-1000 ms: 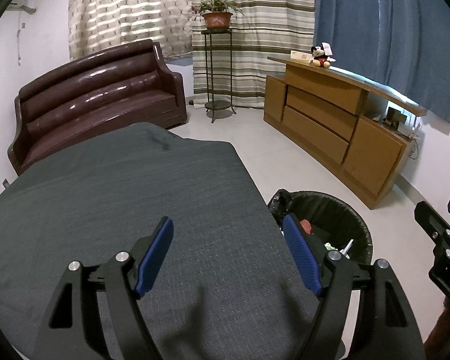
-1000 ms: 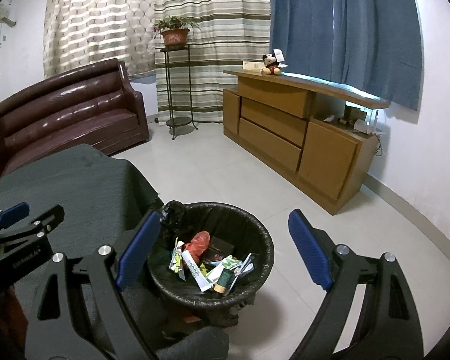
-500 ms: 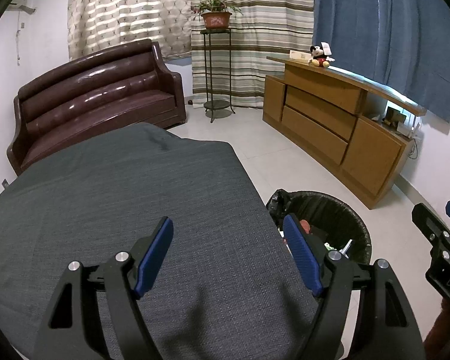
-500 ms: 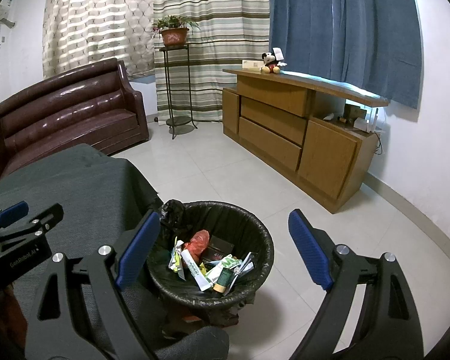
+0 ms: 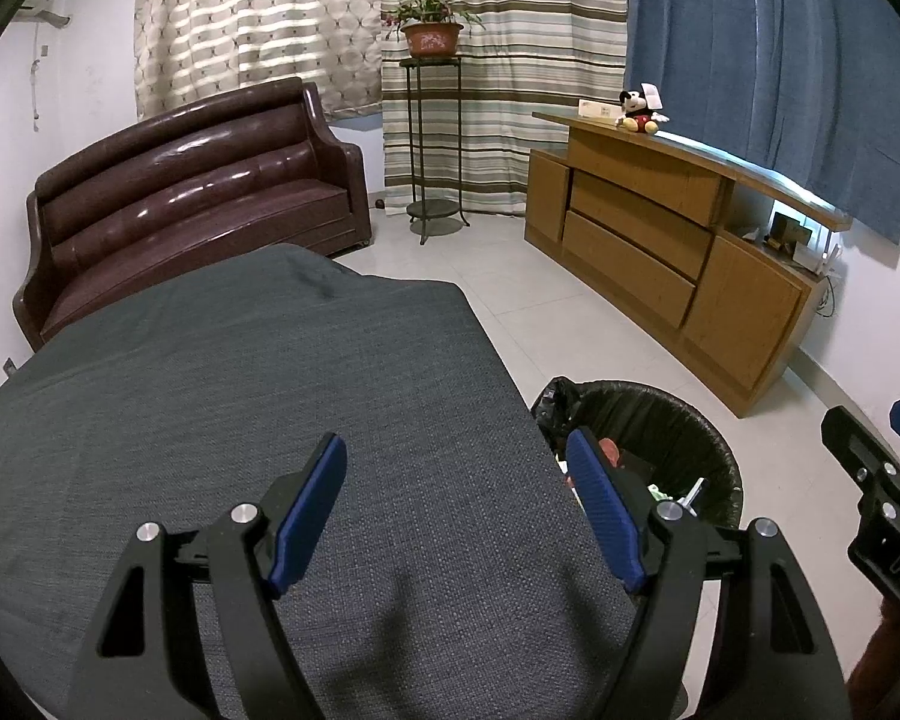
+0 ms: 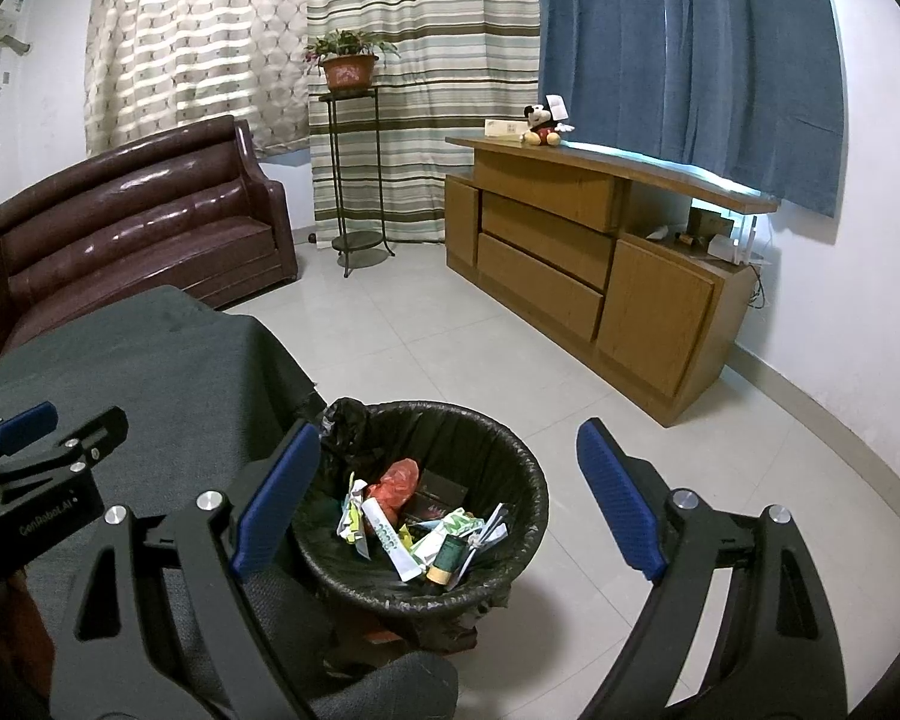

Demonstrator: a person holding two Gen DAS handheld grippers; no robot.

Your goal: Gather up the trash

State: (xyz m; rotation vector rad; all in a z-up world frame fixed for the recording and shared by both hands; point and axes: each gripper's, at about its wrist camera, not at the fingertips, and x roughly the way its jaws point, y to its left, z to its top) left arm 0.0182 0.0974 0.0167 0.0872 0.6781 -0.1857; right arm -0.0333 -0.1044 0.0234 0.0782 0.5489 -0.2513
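Beside the grey-covered bench [image 5: 258, 396], both grippers hover with jaws apart and nothing between them.

Over the cloth, the left gripper [image 5: 456, 504] points down at the bare grey fabric, its blue pads spread wide. To its right, the right gripper [image 6: 444, 492] hangs above the bin [image 6: 531, 474], a black-lined basket standing on the tiled floor [image 6: 426, 324] just beside the bench's edge. Inside the bin lies the trash [image 6: 417, 525]: a red crumpled bag, white and green wrappers, a small dark bottle with a tan cap, and a flat dark packet. A brown sofa [image 5: 192, 192], a plant stand [image 5: 432, 144] and a wooden sideboard [image 6: 588, 252] line the far walls.
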